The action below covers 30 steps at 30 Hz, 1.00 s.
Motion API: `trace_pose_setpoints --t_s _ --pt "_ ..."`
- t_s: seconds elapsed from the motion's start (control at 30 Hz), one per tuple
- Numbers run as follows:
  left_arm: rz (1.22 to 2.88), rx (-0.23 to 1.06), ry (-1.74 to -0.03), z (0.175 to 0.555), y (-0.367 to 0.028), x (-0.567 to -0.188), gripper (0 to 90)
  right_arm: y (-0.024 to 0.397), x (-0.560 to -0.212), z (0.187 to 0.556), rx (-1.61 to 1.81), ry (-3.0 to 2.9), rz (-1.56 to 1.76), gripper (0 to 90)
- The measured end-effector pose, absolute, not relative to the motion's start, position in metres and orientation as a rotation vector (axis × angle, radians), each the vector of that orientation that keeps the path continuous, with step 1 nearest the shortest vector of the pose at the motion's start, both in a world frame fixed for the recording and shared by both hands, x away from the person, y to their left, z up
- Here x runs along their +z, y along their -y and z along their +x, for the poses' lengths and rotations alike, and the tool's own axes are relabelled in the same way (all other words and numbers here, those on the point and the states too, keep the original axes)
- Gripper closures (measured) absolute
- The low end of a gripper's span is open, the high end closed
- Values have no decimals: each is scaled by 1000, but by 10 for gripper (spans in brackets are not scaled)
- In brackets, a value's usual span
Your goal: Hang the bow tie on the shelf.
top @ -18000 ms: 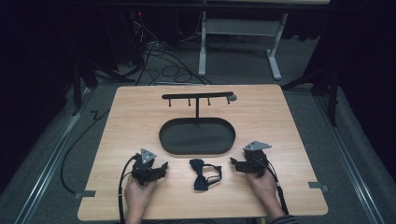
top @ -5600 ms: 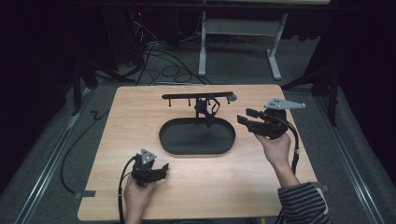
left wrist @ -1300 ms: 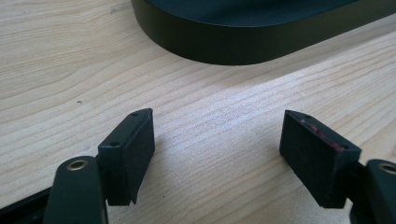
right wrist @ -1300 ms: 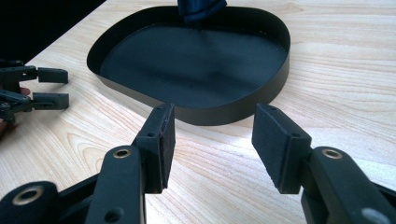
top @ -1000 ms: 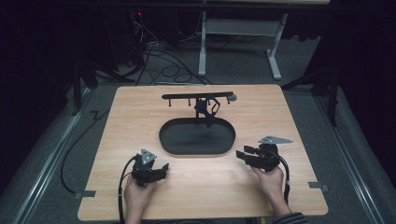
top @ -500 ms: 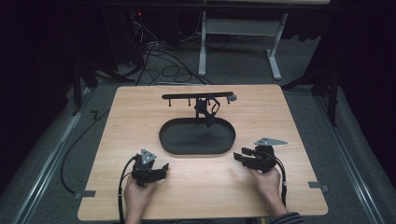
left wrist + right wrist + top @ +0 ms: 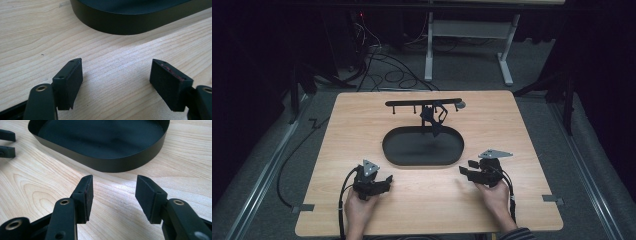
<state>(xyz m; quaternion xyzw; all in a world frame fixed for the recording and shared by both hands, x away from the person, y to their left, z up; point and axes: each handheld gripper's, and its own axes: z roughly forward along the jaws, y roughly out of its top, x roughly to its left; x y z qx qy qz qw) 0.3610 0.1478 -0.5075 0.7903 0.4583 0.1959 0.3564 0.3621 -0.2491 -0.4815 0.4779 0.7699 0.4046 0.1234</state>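
Black oval tray mid-desk, interior bare (dark floor, low wall). Sunglasses hang on the stand's bar above the tray. Left gripper and right gripper on desk near tray, jaws open, nothing between.

The oval tray and both grippers are matte black; the tabletop is pale wood with grain streaks.
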Motion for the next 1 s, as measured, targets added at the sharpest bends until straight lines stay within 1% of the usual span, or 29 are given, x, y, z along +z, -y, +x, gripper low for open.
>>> trace_pose_setpoints --t_s 0.83,1.0 --pt "2042 504 -1183 361 -148 -507 270 234 -491 366 1123 -2274 1362 502" --pt "2042 504 -1183 361 -148 -507 270 231 -493 366 1108 -2282 1355 491"
